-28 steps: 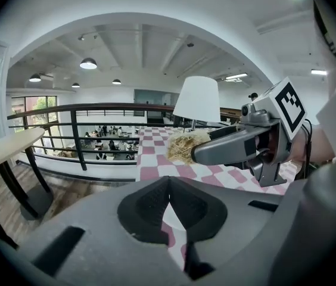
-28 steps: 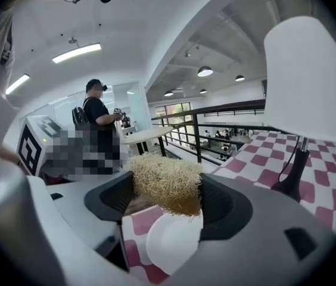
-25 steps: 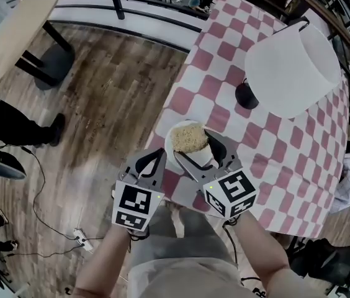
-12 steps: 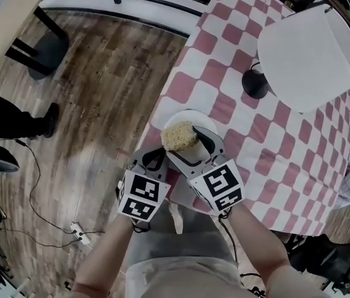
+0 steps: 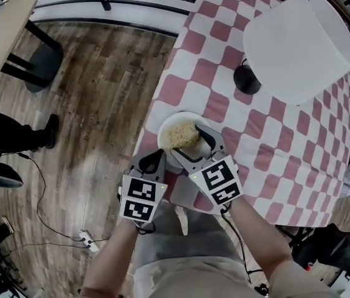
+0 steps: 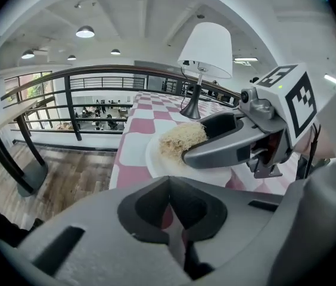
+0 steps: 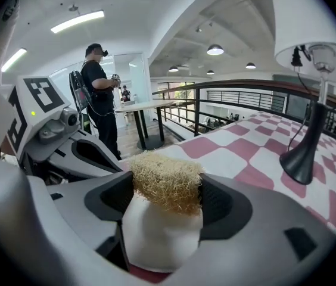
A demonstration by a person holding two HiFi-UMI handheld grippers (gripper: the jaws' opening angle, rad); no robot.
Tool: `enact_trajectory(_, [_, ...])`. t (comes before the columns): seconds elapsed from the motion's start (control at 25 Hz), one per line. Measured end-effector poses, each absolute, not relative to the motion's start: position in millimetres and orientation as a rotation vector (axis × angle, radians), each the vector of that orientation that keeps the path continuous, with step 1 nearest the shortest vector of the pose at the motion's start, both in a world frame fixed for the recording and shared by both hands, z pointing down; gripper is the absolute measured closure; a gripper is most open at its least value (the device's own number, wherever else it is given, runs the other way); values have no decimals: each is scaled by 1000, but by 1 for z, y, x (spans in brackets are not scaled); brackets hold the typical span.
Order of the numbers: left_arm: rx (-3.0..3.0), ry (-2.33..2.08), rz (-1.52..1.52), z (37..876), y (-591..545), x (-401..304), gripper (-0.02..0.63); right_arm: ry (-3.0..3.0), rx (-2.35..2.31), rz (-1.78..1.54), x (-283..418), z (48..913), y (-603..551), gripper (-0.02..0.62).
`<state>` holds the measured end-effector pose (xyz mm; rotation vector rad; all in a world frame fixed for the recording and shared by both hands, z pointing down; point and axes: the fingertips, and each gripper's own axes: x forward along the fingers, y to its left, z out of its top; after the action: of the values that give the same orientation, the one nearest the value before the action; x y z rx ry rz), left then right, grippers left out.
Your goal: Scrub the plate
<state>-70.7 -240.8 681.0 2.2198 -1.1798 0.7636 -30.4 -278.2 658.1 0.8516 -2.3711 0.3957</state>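
Now scrubber (image 5: 181, 135) nearer plate (image 5: 166, 121) middle than before, clamped in right gripper (image 5: 186, 143); left gripper (image 5: 152, 160) jaws together, empty; plate's near rim hidden.

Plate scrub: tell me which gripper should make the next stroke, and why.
Right. The right gripper is shut on the fibrous scrubber, which is over the white plate. The left gripper, jaws together at the plate's near rim, holds no scrubber.
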Motion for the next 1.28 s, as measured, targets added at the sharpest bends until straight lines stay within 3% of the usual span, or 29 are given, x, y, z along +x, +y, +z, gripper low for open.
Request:
enact_trajectory(0.28, [2214,-1194,750,681,-244,-71,592,-2285,1057,386,24,651,-306,264])
enact_trajectory(0.52, [2238,-1179,808,683,-241,-68,592,-2418,847,315,-18,617,-272,264])
enact_trajectory(0.88, [2256,-1181,797,681,-242,-67,592,-2277,681,231,-36,663,-244,264])
enact_trajectory(1.28, [2211,-1206,785,682,-247,-71,592,-2163,904,233,32,664,-279,264])
